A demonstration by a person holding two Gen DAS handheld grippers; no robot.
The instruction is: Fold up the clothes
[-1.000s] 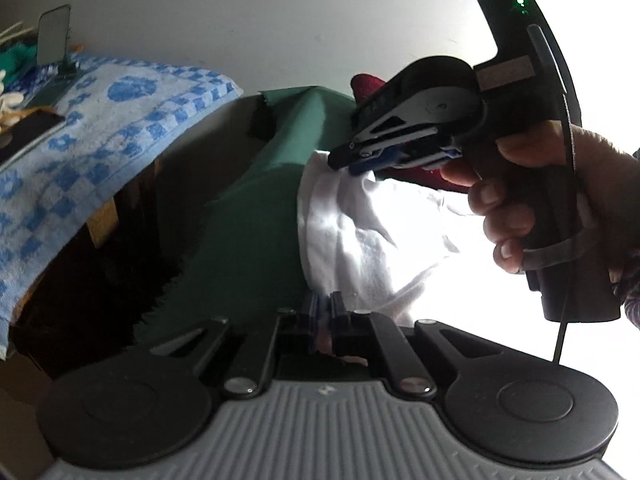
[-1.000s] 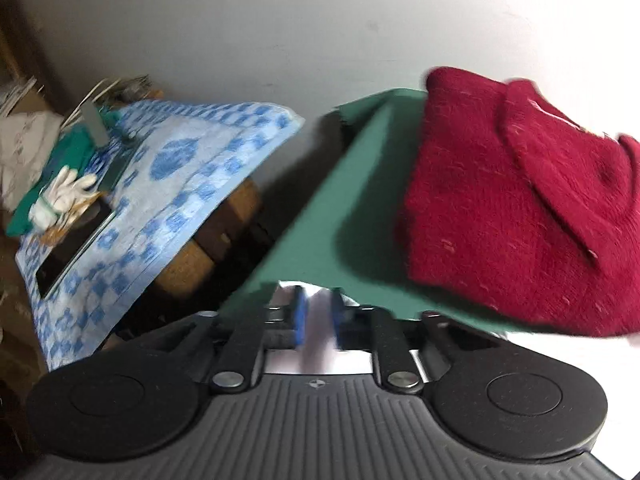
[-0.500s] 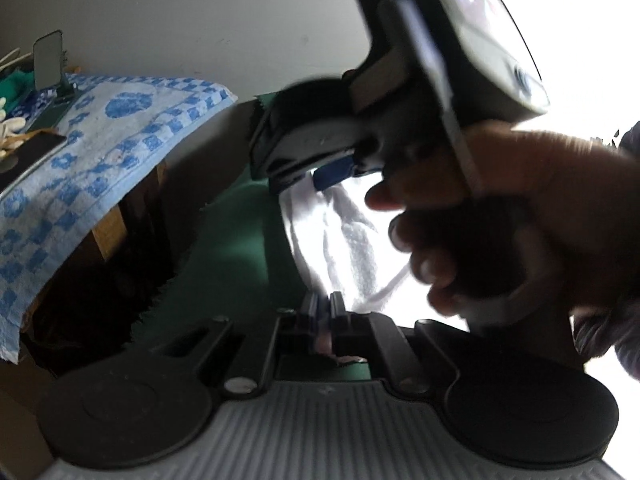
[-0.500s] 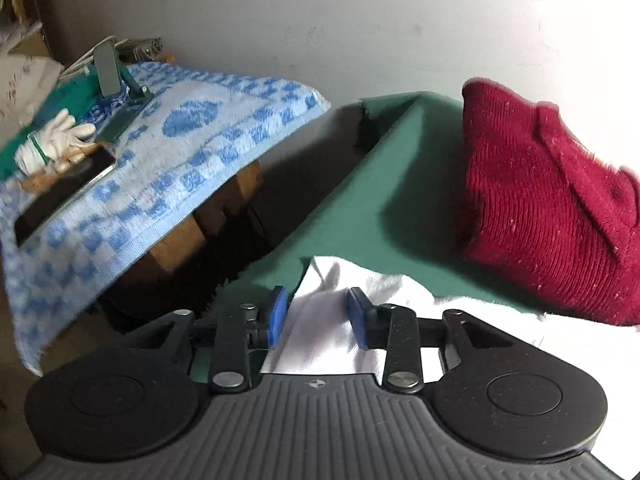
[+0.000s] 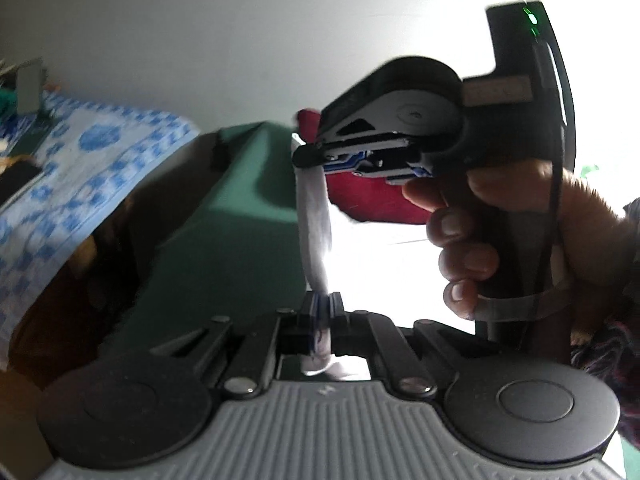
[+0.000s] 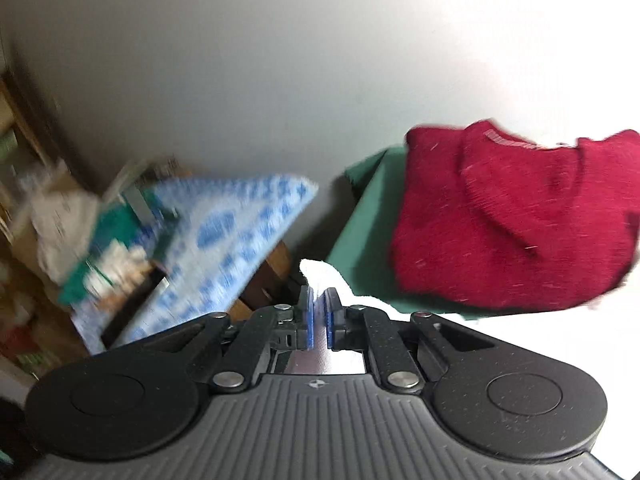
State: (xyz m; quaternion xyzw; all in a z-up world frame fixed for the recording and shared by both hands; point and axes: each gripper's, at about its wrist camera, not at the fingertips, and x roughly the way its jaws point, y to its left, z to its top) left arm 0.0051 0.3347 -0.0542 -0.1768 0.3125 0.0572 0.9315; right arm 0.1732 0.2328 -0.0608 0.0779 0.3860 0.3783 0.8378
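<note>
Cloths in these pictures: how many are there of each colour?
White: 1, the white cloth stretched between the left gripper and the right gripper
Red: 1, the red sweater
Green: 1, the green cover underneath
Blue-and-white: 1, the checked towel
Total: 4

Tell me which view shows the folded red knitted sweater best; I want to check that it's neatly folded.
The right wrist view: the folded red knitted sweater lies almost whole on the green cloth-covered table, though blurred. In the left wrist view only slivers of it show behind the right claw and the white cloth.
</note>
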